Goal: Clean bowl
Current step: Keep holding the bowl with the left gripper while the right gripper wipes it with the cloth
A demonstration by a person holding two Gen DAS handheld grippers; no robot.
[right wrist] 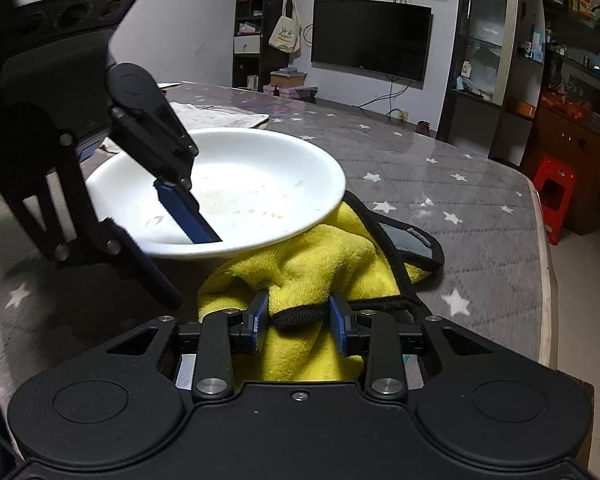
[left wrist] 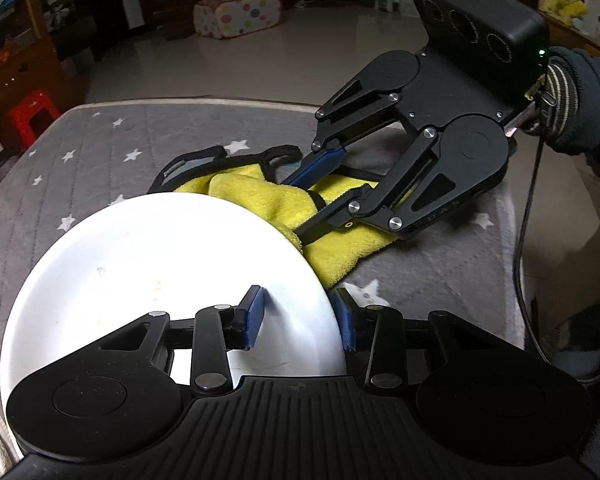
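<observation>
A shallow white bowl [left wrist: 160, 260] [right wrist: 260, 168] with faint food smears sits on the table, its far edge resting over a yellow cloth [left wrist: 340, 248] [right wrist: 312, 264] trimmed in black. My left gripper [left wrist: 300, 320] [right wrist: 194, 270] is shut on the bowl's rim, with one blue pad inside the bowl and the other outside under the edge. My right gripper [right wrist: 300, 320] [left wrist: 296, 208] is shut on a bunched fold of the yellow cloth, just beside the bowl. Part of the cloth is hidden under the bowl.
A grey star-patterned cover [left wrist: 100, 152] [right wrist: 460, 200] tops the table. A sheet of paper [right wrist: 220, 116] lies at its far end. A red stool [left wrist: 32, 116] [right wrist: 556, 184] stands on the floor beyond the table's edge. A gloved hand [left wrist: 572, 100] and a black cable [left wrist: 528, 200] trail the right gripper.
</observation>
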